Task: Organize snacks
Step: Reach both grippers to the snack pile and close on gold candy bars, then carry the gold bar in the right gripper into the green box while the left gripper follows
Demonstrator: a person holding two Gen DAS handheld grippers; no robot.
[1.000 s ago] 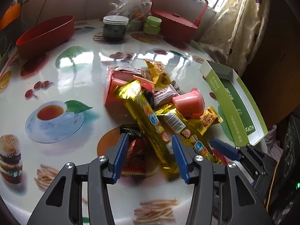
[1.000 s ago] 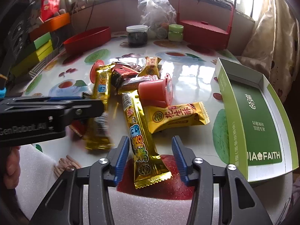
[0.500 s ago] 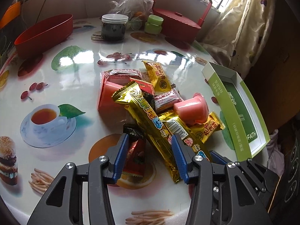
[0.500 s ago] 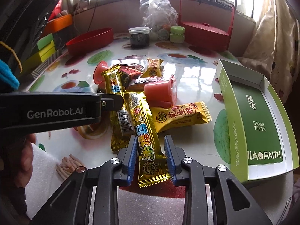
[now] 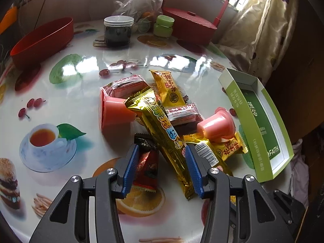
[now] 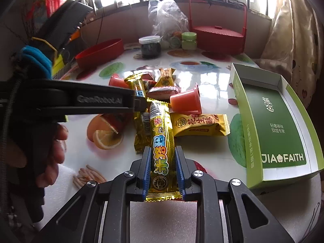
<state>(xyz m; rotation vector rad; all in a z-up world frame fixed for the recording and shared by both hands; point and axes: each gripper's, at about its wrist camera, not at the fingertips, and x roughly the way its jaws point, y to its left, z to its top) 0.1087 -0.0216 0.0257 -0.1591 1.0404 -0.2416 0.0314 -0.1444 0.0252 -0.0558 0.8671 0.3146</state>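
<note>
A pile of snacks lies mid-table. My right gripper [image 6: 162,149] has its jaws closing on the near end of a long gold snack bar [image 6: 162,133], with the pads pressing its sides. My left gripper [image 5: 161,149] is open over the pile. A second gold bar [image 5: 162,129] runs slantwise between its fingers, beside a red-black wrapper [image 5: 147,168], and neither is gripped. Two pink jelly cups [image 5: 113,113] [image 5: 218,125] and a gold peanut-candy packet [image 6: 199,124] lie around them. The open green box [image 6: 243,121] stands to the right.
A red oval bowl [image 5: 42,38], a dark-filled jar [image 5: 118,31], a small green jar [image 5: 163,26], a plastic bag [image 5: 137,0] and a red handled basket [image 5: 190,26] line the far edge. A person's hand [image 6: 54,156] holds the left gripper. A curtain hangs at the right.
The right jaws, wide around the gold bar a second ago, have closed onto its sides. The left gripper has barely moved and its jaws keep the same width.
</note>
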